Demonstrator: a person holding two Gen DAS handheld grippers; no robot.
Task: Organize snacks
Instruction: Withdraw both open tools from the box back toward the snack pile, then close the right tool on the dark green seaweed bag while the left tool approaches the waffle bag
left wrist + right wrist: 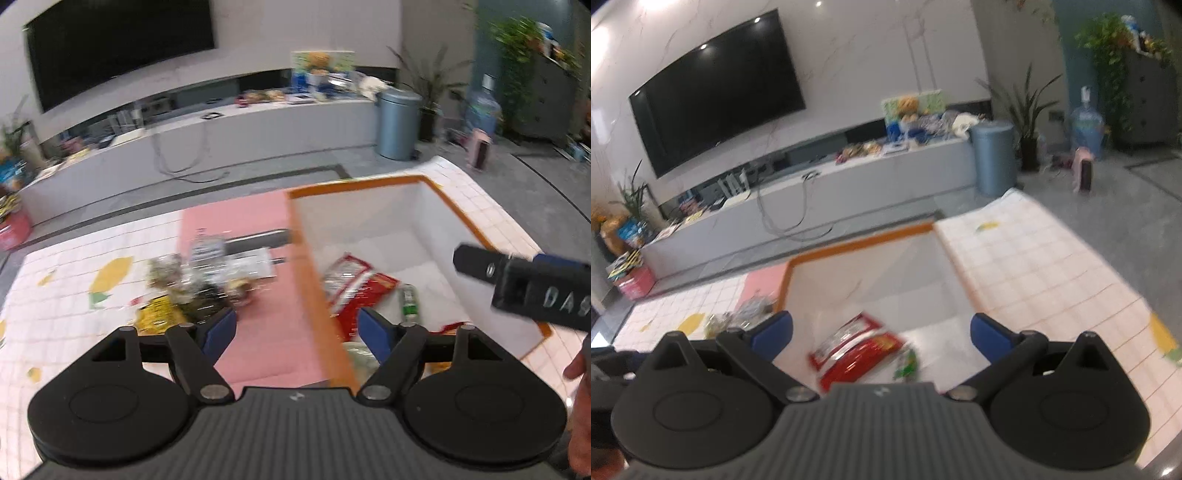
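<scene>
A white box with an orange rim stands on the table's right half; it also shows in the right wrist view. Inside it lie a red snack packet and a small green packet. A pile of loose snacks lies left of the box, partly on a pink mat. My left gripper is open and empty over the box's left wall. My right gripper is open and empty above the box; it also shows in the left wrist view.
The table has a white grid cloth with yellow prints. Beyond it are grey floor, a long white TV bench with a black TV above, a blue bin, plants and a water jug.
</scene>
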